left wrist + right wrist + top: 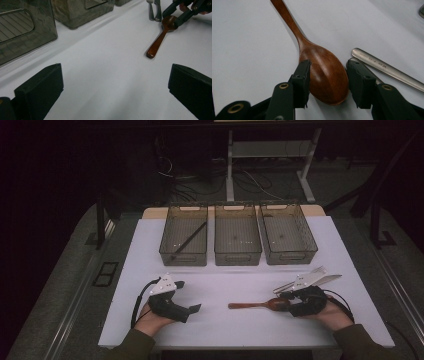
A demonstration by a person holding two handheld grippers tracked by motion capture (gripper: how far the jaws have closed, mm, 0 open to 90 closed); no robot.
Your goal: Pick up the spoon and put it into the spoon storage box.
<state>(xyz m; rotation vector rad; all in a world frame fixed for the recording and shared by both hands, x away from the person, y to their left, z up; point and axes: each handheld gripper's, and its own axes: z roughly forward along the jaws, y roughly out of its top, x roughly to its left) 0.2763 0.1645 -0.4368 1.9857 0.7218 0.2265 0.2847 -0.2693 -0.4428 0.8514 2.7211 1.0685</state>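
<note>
Covering most of the high view: white table, edges falling off into dark floor. Standing along its far side, 3 smoky see-through bins in a row, the left one holding a thin dark stick, leaning corner to corner; contents of the other 2 hard to make out. Cropped in the left gripper view to 2 bin walls at the upper left.

Resting near the table's front left, left gripper, jaws spread wide over bare white surface, nothing between them, as confirmed by its own camera. Resting at the front right, right gripper, set over the bowl end of a wooden spoon lying flat, handle pointing toward the table's middle.

Shown close in the right gripper view: right gripper straddling the spoon's bowl, one pad touching the bowl's edge, the other just beside the opposite edge with a sliver of shadow between; jaws partly drawn in, not yet clenched on the wood. Lying just beside the bowl, silver cutlery handles, ends cut off by the frame. Seen from the left gripper view as 2 metal handles beyond the spoon, their type unclear; in the high view, pale and blurred under the grey plate.
</note>
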